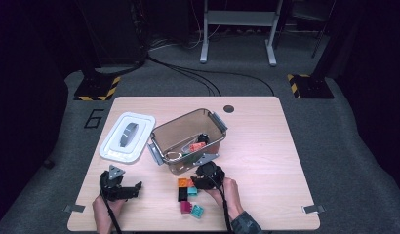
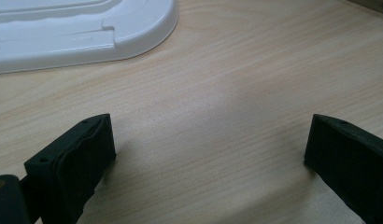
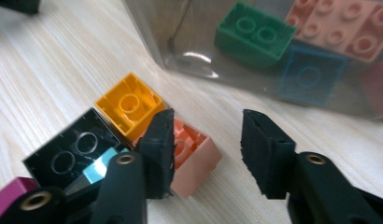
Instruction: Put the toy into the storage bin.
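On the wooden table (image 1: 266, 141), near its front edge, the right gripper (image 1: 202, 179) hangs low over a small cluster of toy building bricks, just in front of a clear plastic bin (image 1: 188, 139). Through the right gripper view, its jaws stand a moderate gap apart with bare wood between them; the left-hand pad sits against the salmon-pink brick (image 3: 194, 158), but nothing is clamped. That brick lies upside down on the table, touching an orange brick (image 3: 129, 105) behind it, with a black brick (image 3: 70, 149) beside both and a light-blue brick (image 3: 98, 167) and a magenta brick (image 3: 12, 191) at the cluster's edge. Inside the bin, seen through its wall, lie a green brick (image 3: 255, 32), a pink brick (image 3: 341, 25) and a blue brick (image 3: 308, 74). Over at the table's left front, the left gripper (image 1: 121, 187) rests with its jaws spread wide above bare wood, holding nothing. The bin's white lid (image 1: 127, 136) lies flat beyond it, just left of the bin.
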